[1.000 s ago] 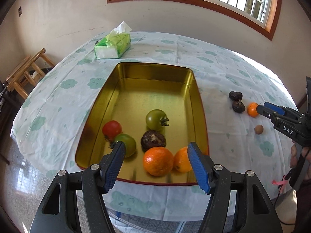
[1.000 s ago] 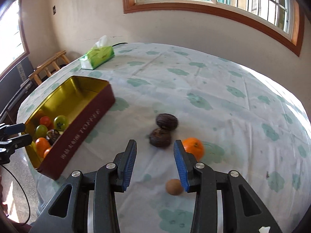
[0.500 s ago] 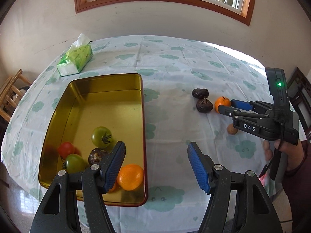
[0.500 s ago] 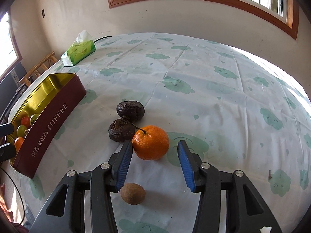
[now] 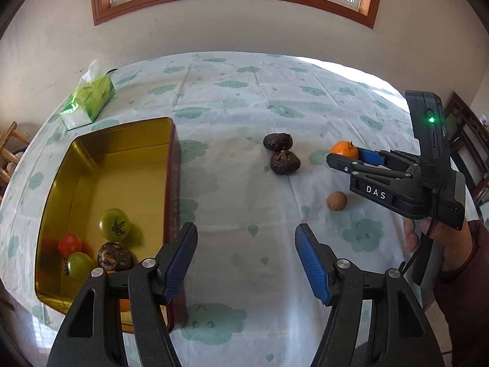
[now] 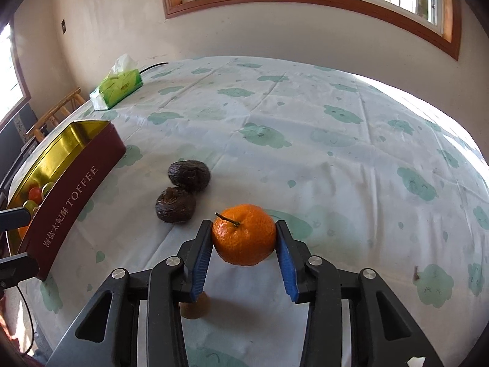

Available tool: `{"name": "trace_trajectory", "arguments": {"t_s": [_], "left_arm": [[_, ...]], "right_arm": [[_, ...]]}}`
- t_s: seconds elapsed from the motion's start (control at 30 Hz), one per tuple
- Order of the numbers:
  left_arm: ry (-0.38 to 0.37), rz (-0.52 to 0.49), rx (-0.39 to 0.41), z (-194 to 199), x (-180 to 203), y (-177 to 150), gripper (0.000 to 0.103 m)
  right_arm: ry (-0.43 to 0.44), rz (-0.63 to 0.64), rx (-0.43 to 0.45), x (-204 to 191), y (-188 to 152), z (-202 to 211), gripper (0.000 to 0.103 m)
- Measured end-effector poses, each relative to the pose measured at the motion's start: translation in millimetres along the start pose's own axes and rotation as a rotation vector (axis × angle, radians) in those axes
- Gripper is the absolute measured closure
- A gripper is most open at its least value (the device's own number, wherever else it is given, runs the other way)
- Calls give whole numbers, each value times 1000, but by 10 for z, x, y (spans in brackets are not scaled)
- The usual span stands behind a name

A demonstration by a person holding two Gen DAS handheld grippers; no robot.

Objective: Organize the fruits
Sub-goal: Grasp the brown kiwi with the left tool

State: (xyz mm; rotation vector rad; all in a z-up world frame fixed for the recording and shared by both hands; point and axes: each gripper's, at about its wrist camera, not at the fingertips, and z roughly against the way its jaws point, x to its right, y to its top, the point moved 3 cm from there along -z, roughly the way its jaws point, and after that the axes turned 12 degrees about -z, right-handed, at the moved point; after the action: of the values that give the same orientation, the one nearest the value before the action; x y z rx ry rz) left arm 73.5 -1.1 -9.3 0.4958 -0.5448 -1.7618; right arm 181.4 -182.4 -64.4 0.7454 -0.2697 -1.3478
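Observation:
My right gripper point(image 6: 244, 238) is shut on the orange mandarin point(image 6: 244, 234) and holds it just above the cloth; it also shows in the left wrist view point(image 5: 345, 150). Two dark wrinkled fruits point(image 6: 182, 189) lie just left of it, and a small brown fruit point(image 6: 195, 305) sits under the gripper. My left gripper point(image 5: 246, 263) is open and empty over bare cloth, right of the gold tin tray point(image 5: 91, 165). The tray holds a green tomato point(image 5: 114, 220), a red tomato point(image 5: 70, 245), another green one point(image 5: 80, 265) and a dark fruit point(image 5: 114, 257).
A green tissue box point(image 5: 88, 102) stands at the far left of the table. The tray's red side point(image 6: 70, 205) reads TOFFEE. Wooden chairs point(image 6: 58, 113) stand beyond the table's left edge. The round table point(image 6: 305, 140) has a patterned cloth.
My right gripper has moved forward and closed on the mandarin. My left gripper has swung right, away from the tray, over the bare cloth.

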Motion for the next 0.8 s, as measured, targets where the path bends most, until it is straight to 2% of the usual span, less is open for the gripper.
{"name": "trace_trajectory", "arguments": {"t_s": [0.13, 0.23, 0.53, 0.67, 0.8], "left_arm": [[-59, -37, 33, -97, 242, 120, 36], [-96, -60, 25, -227, 429, 191, 36], [-127, -104, 12, -648, 762, 345, 37], [-125, -100, -19, -812, 808, 368, 49], [-129, -93, -41, -924, 827, 361, 53]], "right_arm": [[-131, -18, 39, 334, -37, 118, 65], [-169, -44, 41, 540, -96, 183, 65], [-190, -114, 30, 810, -165, 188, 65], [-189, -112, 28, 799, -158, 168, 65], [-179, -121, 25, 809, -161, 166, 65]]}}
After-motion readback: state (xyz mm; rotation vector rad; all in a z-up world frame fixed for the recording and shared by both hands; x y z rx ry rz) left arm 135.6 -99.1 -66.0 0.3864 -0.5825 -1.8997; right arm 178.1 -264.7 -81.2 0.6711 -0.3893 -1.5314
